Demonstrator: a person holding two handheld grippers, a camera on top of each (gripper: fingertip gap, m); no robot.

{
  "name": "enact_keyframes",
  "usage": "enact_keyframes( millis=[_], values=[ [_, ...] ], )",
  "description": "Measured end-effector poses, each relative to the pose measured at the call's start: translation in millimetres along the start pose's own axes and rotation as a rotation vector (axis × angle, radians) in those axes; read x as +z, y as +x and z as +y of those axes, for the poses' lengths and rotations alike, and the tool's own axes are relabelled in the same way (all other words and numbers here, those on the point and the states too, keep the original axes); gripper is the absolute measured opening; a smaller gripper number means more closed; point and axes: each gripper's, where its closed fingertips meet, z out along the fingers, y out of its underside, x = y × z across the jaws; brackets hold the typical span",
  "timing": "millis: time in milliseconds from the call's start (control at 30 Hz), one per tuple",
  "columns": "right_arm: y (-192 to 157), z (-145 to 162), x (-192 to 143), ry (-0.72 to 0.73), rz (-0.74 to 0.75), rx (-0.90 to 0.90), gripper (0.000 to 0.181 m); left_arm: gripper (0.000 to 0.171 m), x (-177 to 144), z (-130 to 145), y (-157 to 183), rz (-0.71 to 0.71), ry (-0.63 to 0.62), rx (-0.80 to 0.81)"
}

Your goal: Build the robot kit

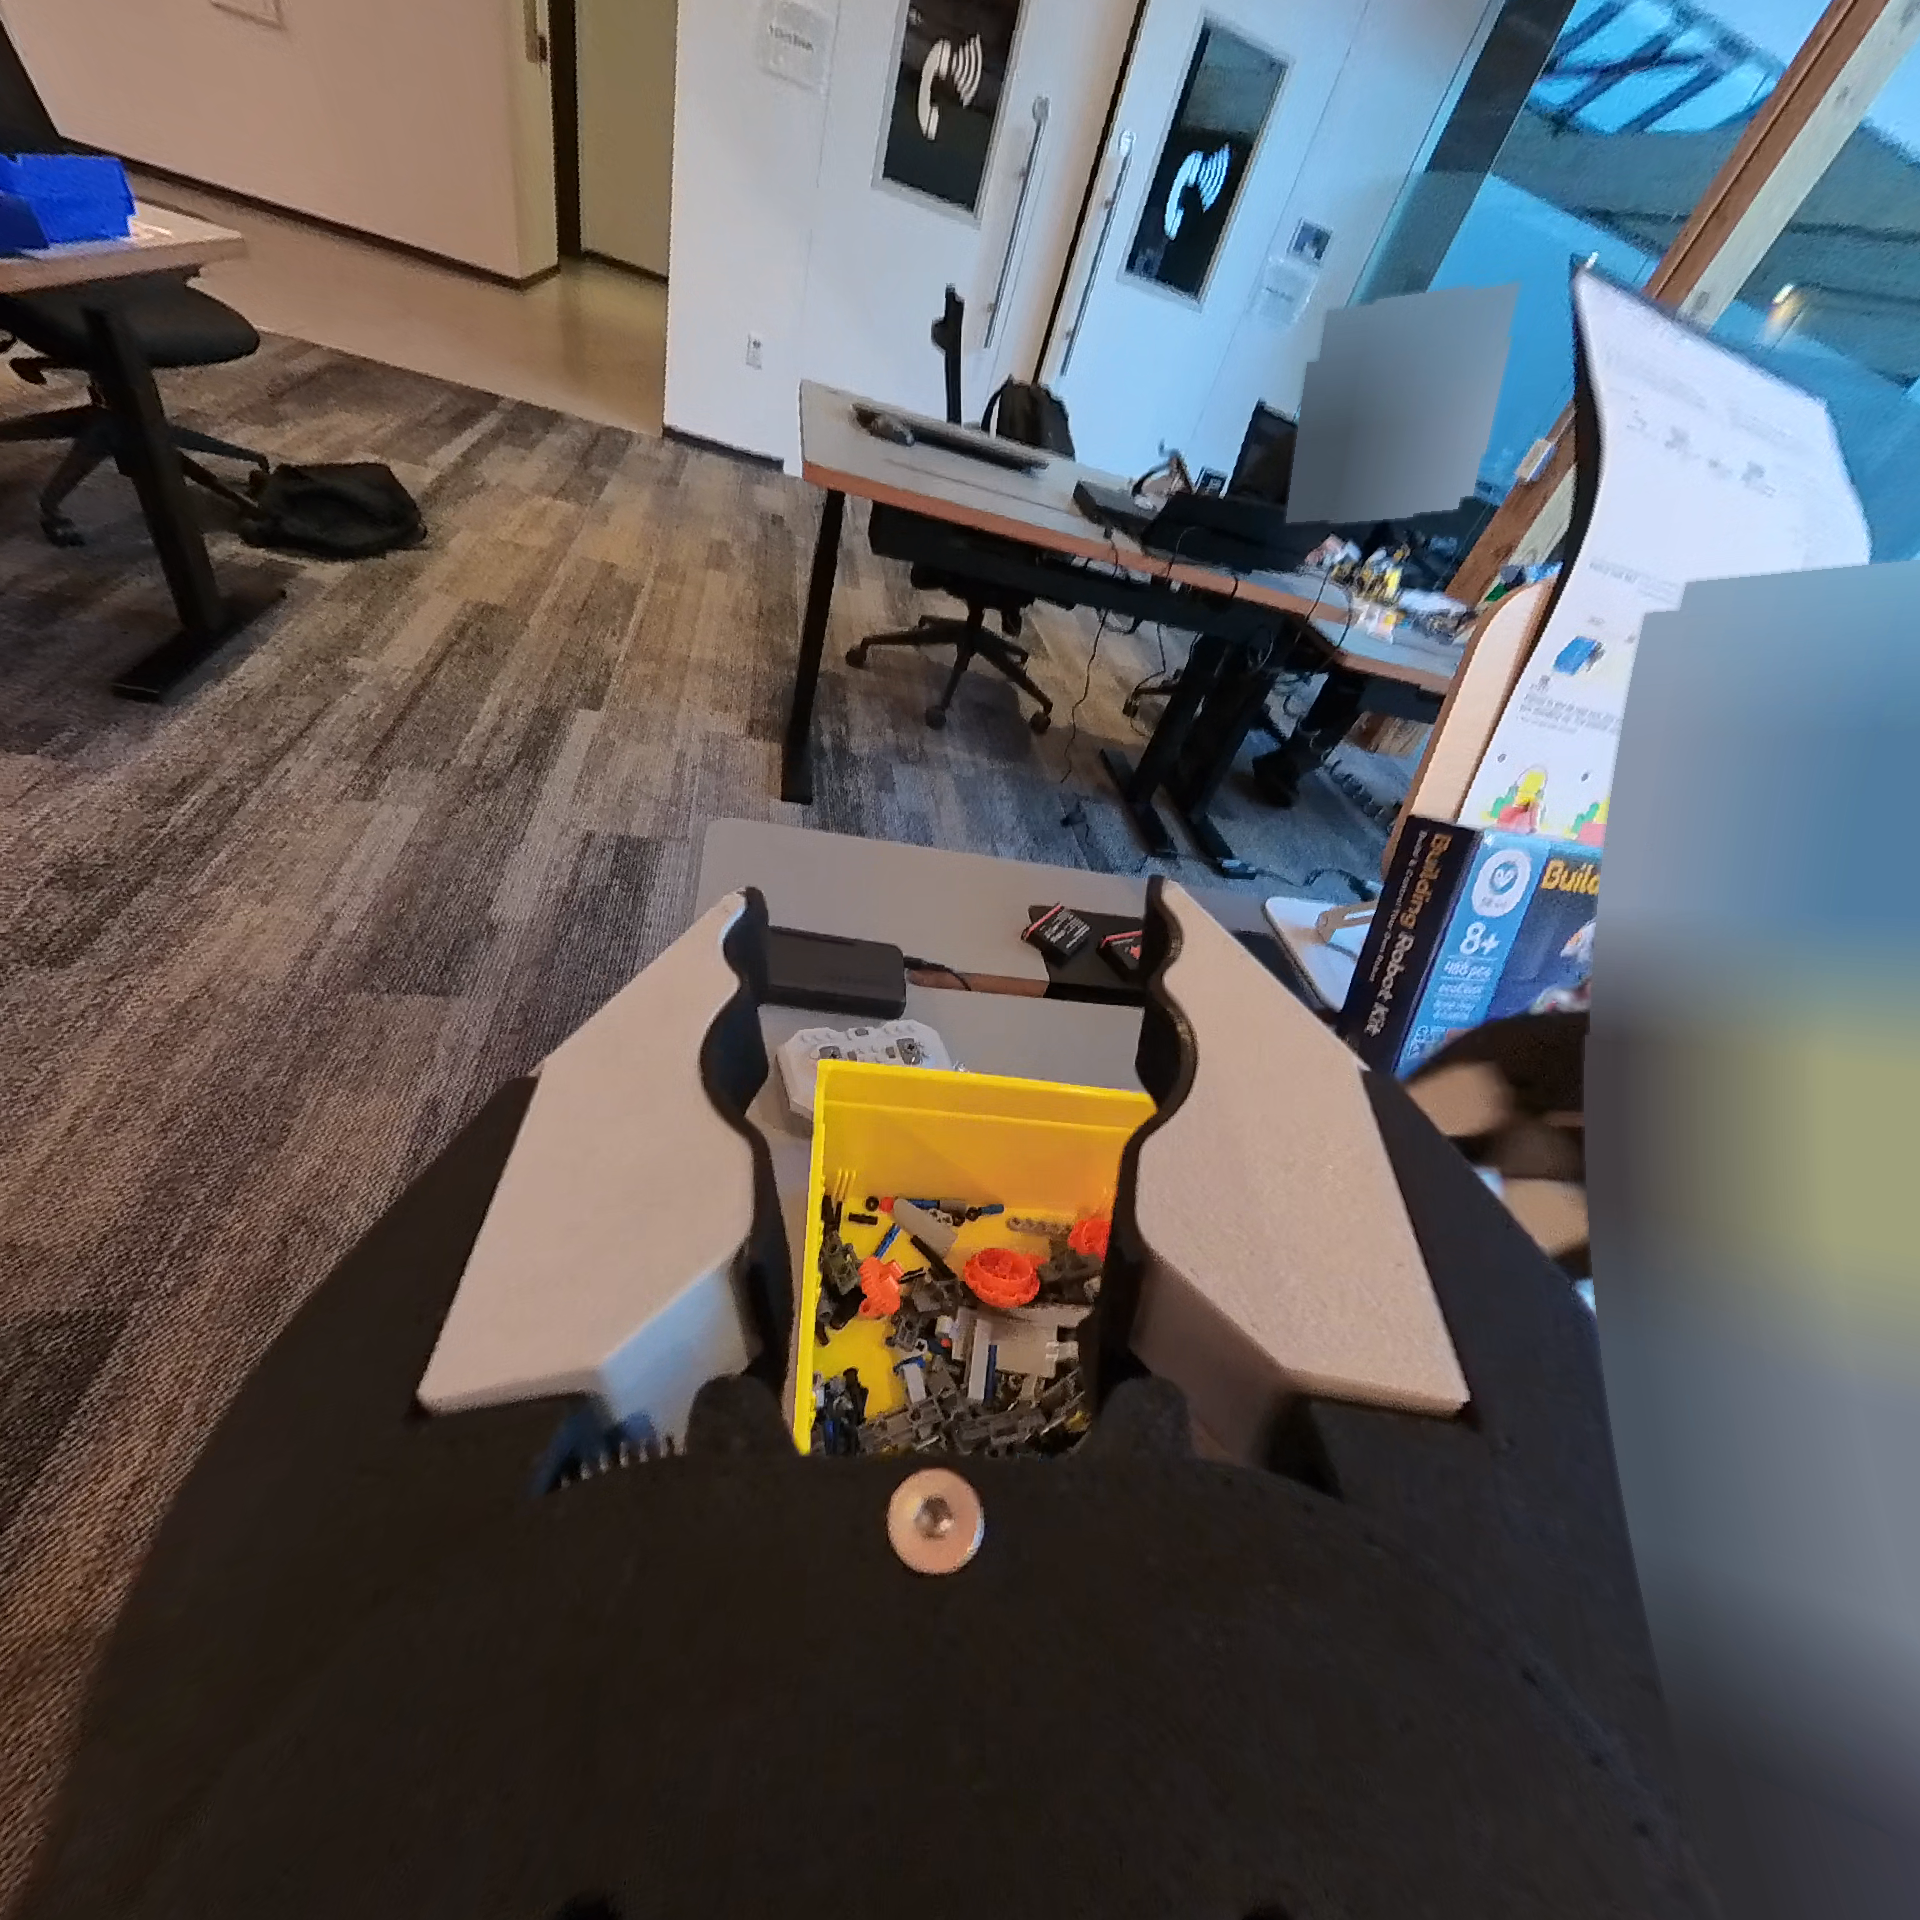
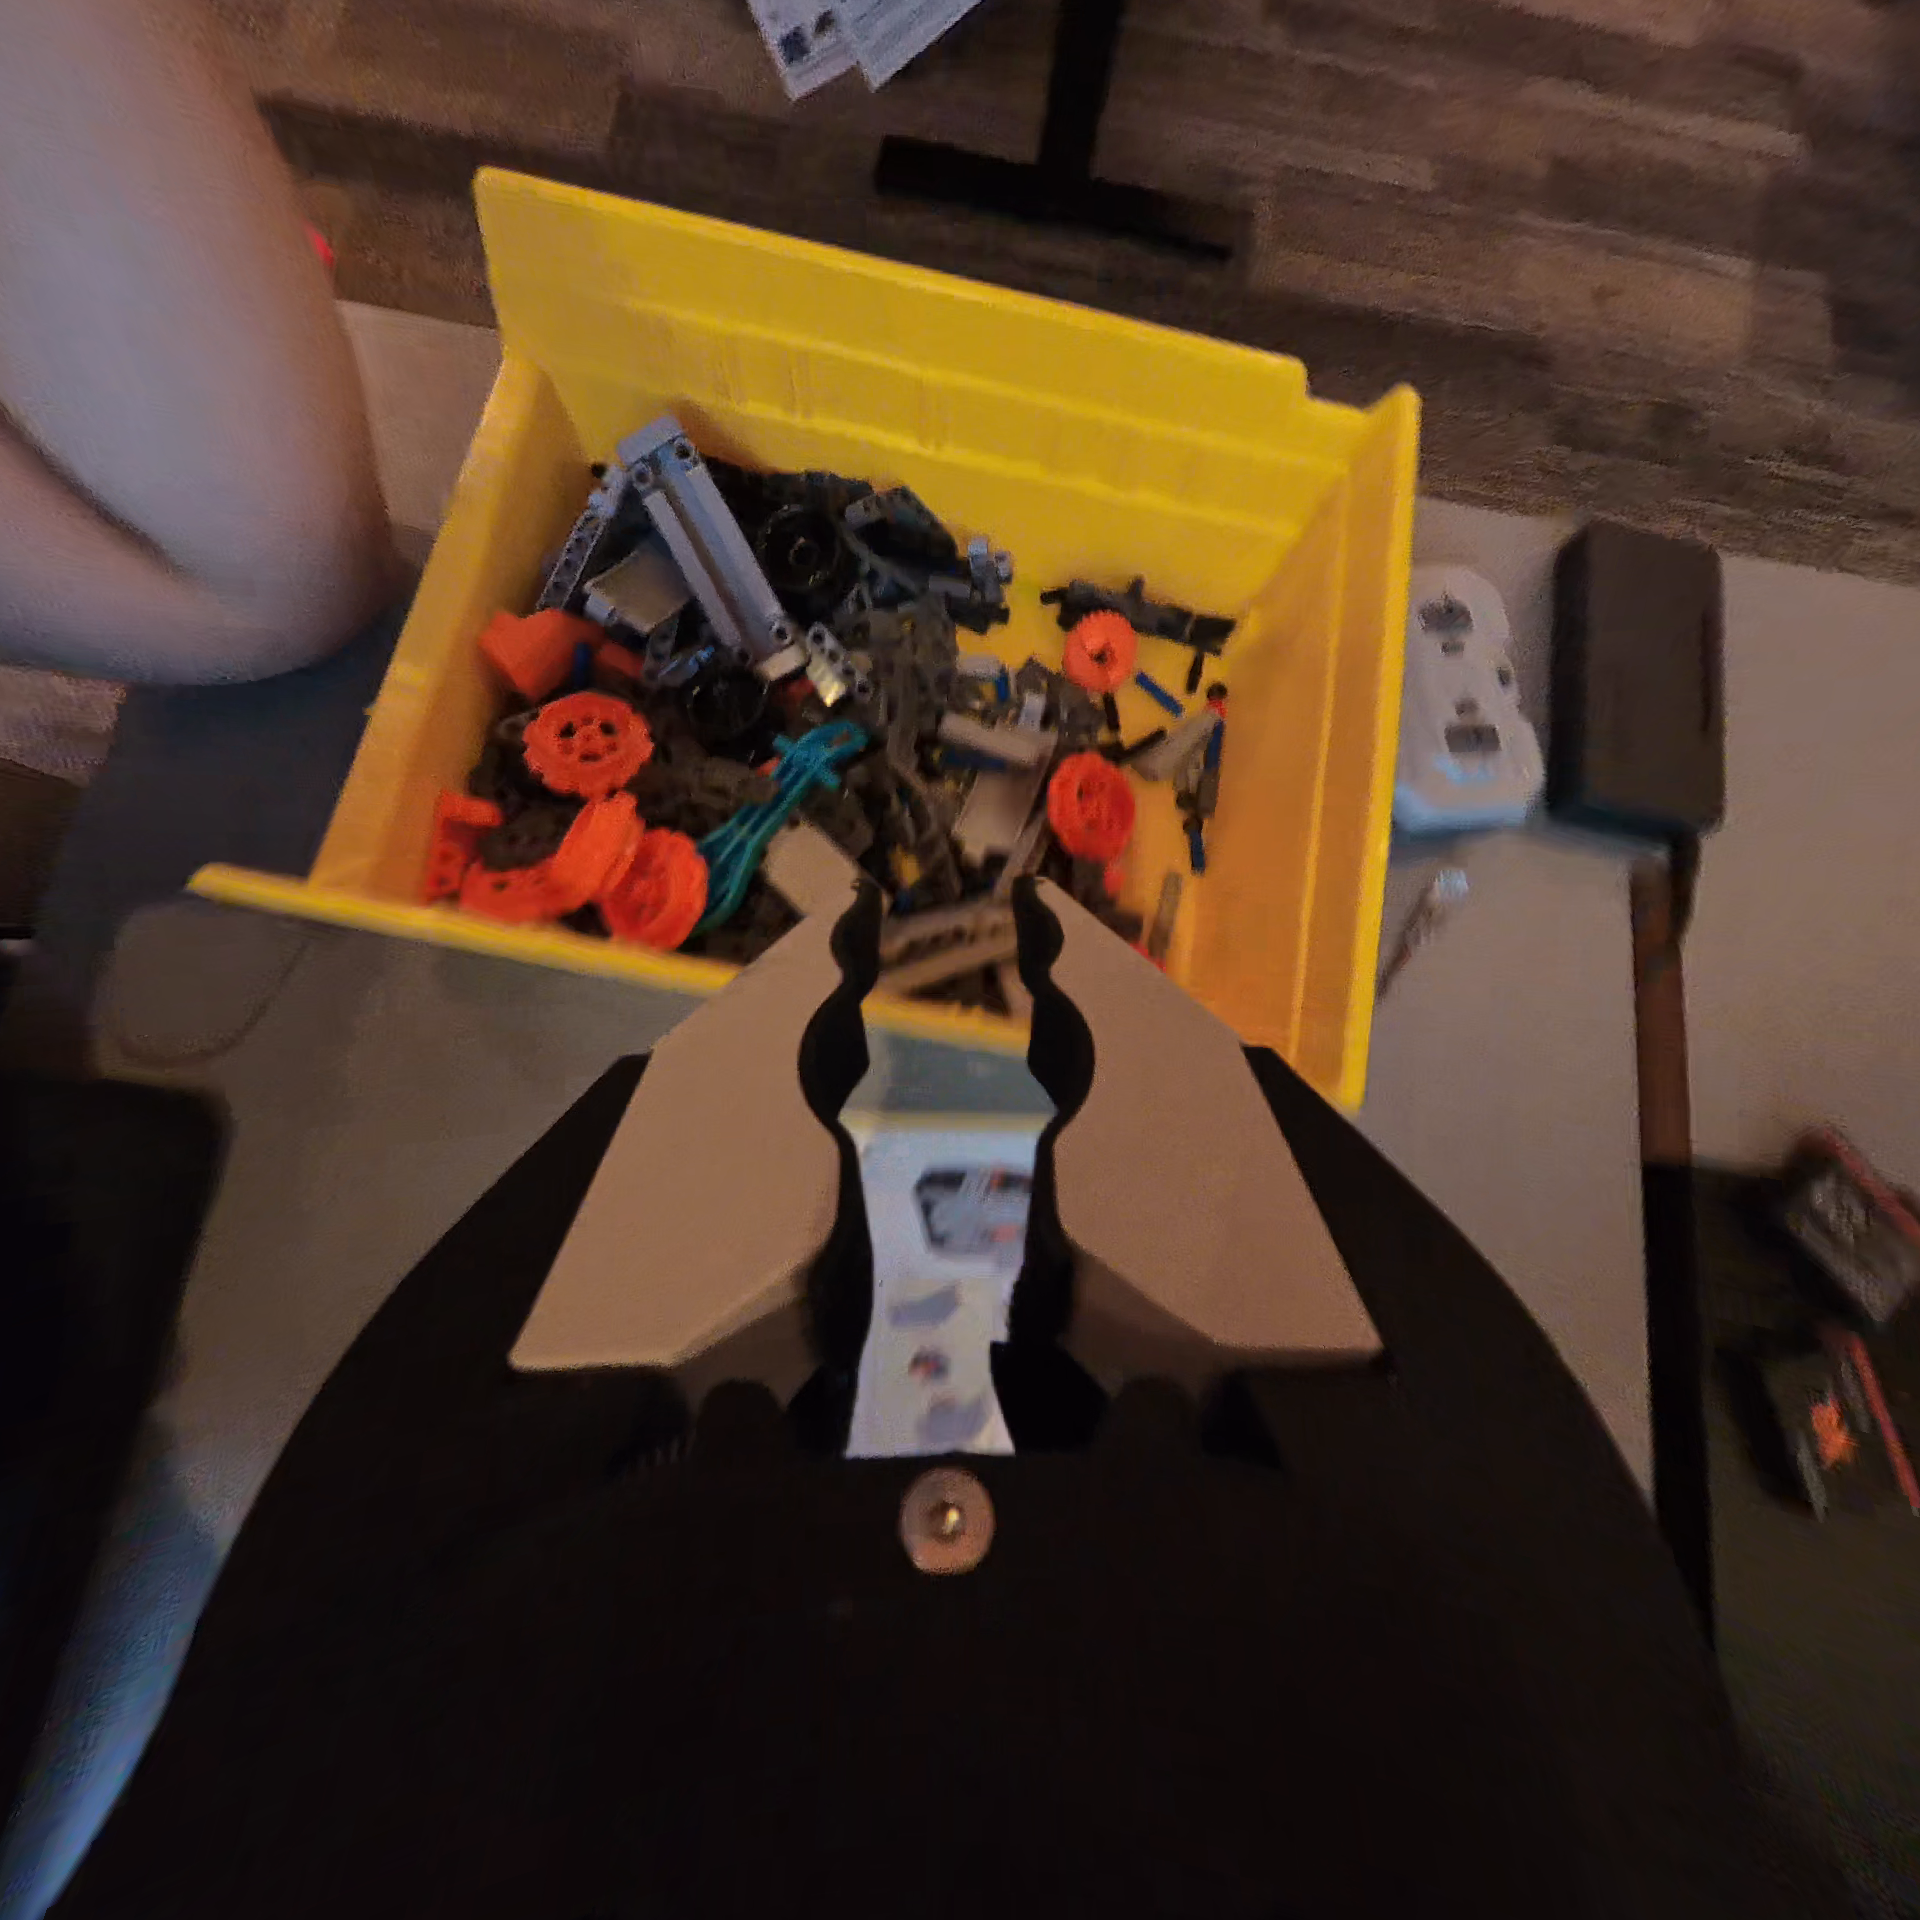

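A yellow bin (image 2: 935, 343) full of small grey, black and orange building parts stands on a grey table (image 2: 416, 1091). My right gripper (image 2: 943, 891) hangs over the bin's near edge, its jaws a narrow gap apart. A grey beam (image 2: 940, 935) lies in that gap; blur hides whether the fingers touch it. Orange wheels (image 2: 587, 738) and a teal piece (image 2: 779, 800) lie to its left. My left gripper (image 1: 953, 900) is wide open and empty above the same bin (image 1: 966, 1122), with the parts (image 1: 966, 1320) showing between its fingers.
A white controller (image 2: 1465, 707) and a black box (image 2: 1636, 675) lie right of the bin. A printed booklet (image 2: 935, 1299) lies under the right gripper. Small battery packs (image 2: 1849, 1226) sit at the far right. A person's arm (image 2: 156, 364) is at upper left. A kit box (image 1: 1475, 956) stands to the right. Left tips to right tips: about 25 cm. From the right gripper's tips to the teal piece (image 2: 779, 800) is close to 12 cm.
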Motion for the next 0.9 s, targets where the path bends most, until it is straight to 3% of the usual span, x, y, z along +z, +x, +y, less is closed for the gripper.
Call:
enact_keyframes(
  millis=[200, 367, 500, 667, 900],
  values=[
    [42.0, -30.5, 113.8, -0.213, -0.033, -0.121, 0.024, 0.068, -15.4, -12.0, -8.0, 0.007, 0.075, -0.040],
    [66.8, -24.2, 170.1, -0.344, -0.017, 0.022, 0.030, 0.069, -18.4, -13.4, -10.0, 0.020, 0.083, -0.052],
    [64.8, -15.6, 190.0, -0.376, -0.035, 0.169, 0.038, 0.068, -18.2, -13.6, -6.8, 0.039, 0.083, -0.052],
    [64.0, -2.2, 199.5, -0.443, 0.005, 0.114, 0.030, 0.068, -17.7, -13.2, 0.1, 0.062, 0.078, -0.043],
    [52.9, 6.9, 176.6, -0.487, -0.055, 0.126, 0.025, 0.068, -17.1, -12.7, -0.6, 0.066, 0.075, -0.047]
  ],
)
